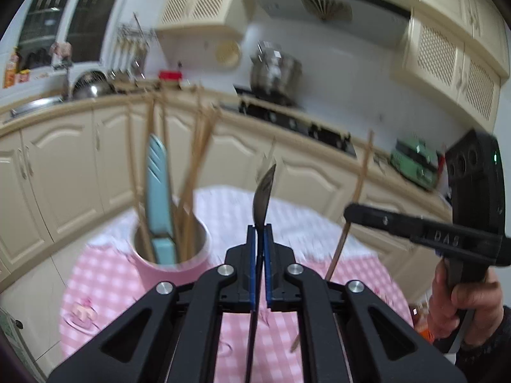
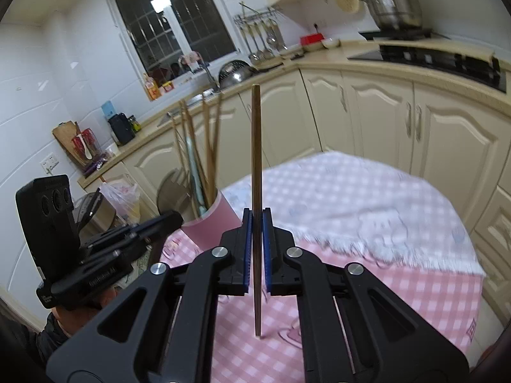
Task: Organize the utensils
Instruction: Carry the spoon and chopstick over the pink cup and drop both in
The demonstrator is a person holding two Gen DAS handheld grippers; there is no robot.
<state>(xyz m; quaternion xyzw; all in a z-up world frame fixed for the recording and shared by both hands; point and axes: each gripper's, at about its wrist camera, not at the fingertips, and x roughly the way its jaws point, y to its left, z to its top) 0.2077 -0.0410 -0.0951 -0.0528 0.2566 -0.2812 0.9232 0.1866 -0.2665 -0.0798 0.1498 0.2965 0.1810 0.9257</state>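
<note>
Because the tall pink round holder cup sits ahead and to the left of both our claws, we think each stick-shaped thing must swing that way and drop in with its tip pointing down. Our left claw is pinched tight on a thin dark metal utensil, maybe a fork seen edge-on; it stands nearly straight up and curves a bit at the top. Our right claw is pinched tight on a long brown wooden chopstick, which also stands straight up. The left claw looks nearer to the cup. The cup is already crowded with a light blue flat tool and a bunch of brown wooden chopsticks that lean out, so they could get in the way. Everything rests on the pink checked tablecloth. Farther off are the cream kitchen cabinets.
</note>
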